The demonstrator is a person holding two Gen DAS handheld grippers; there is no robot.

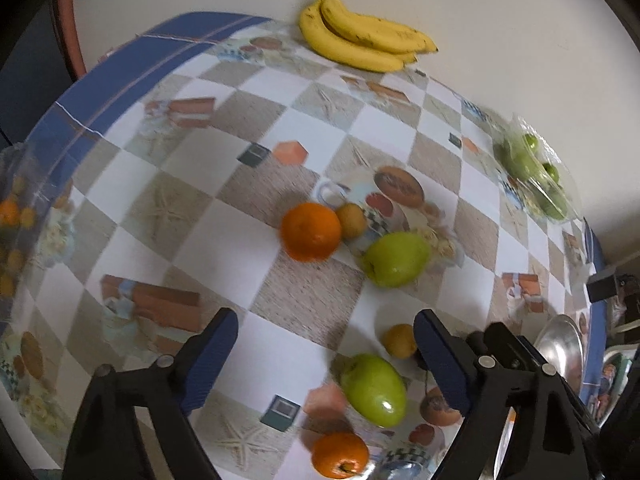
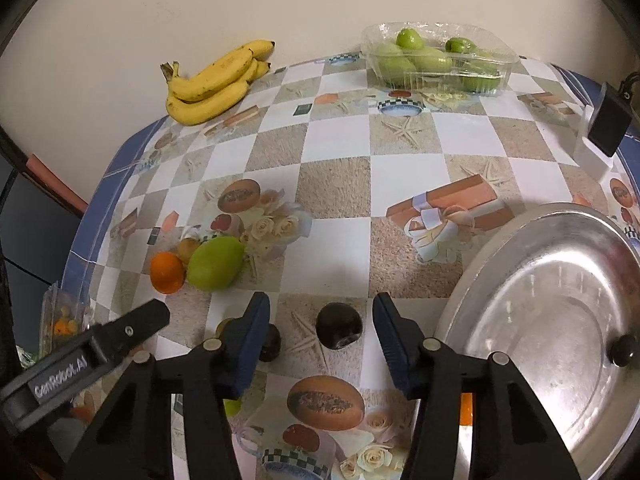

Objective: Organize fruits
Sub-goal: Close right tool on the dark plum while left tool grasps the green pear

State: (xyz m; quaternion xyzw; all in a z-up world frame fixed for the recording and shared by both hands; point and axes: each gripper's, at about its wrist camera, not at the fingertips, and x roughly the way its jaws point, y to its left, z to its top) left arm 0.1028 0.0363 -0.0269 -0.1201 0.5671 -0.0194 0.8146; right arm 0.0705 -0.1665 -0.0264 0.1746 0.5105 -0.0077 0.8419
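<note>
One dark fruit (image 2: 339, 326) between right tool (image 2: 321, 328) pads

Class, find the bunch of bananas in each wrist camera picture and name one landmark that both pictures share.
Left wrist view: the bunch of bananas lies at top centre, at the table's far edge by the wall.
Right wrist view: the bunch of bananas lies at upper left, again against the wall.
Shared landmark: the clear tray of green fruit, right of the bananas in both.

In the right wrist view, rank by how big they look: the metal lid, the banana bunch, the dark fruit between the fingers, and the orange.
1. metal lid, though it sits nearest the camera
2. banana bunch
3. dark fruit and orange look about alike; not ranked.
</note>
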